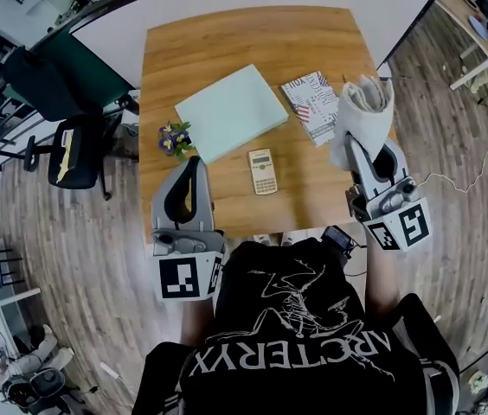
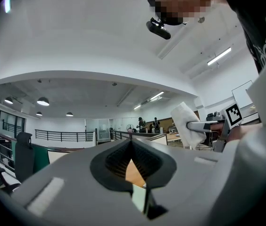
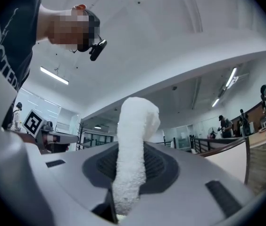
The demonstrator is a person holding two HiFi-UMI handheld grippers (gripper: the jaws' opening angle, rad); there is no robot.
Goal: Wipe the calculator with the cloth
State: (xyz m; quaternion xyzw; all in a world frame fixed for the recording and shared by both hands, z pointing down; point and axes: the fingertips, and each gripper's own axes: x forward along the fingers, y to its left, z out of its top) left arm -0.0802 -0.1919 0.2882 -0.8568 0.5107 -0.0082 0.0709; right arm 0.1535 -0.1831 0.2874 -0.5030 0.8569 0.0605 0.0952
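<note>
The beige calculator (image 1: 262, 171) lies flat on the wooden table (image 1: 227, 33), near its front edge. To its right, above the table's corner, my right gripper (image 1: 354, 143) is shut on a bunched white cloth (image 1: 363, 111). In the right gripper view the cloth (image 3: 134, 140) stands up from between the closed jaws of that gripper (image 3: 131, 160), which points upward. My left gripper (image 1: 194, 162) hovers left of the calculator, apart from it. In the left gripper view the left gripper (image 2: 132, 143) is shut with nothing in it, and the cloth (image 2: 186, 124) shows at the right.
A pale green pad (image 1: 231, 111) lies behind the calculator, a patterned booklet (image 1: 311, 104) to its right. A small pot of flowers (image 1: 175, 138) stands by the table's left edge. An office chair (image 1: 75, 150) is on the floor at the left.
</note>
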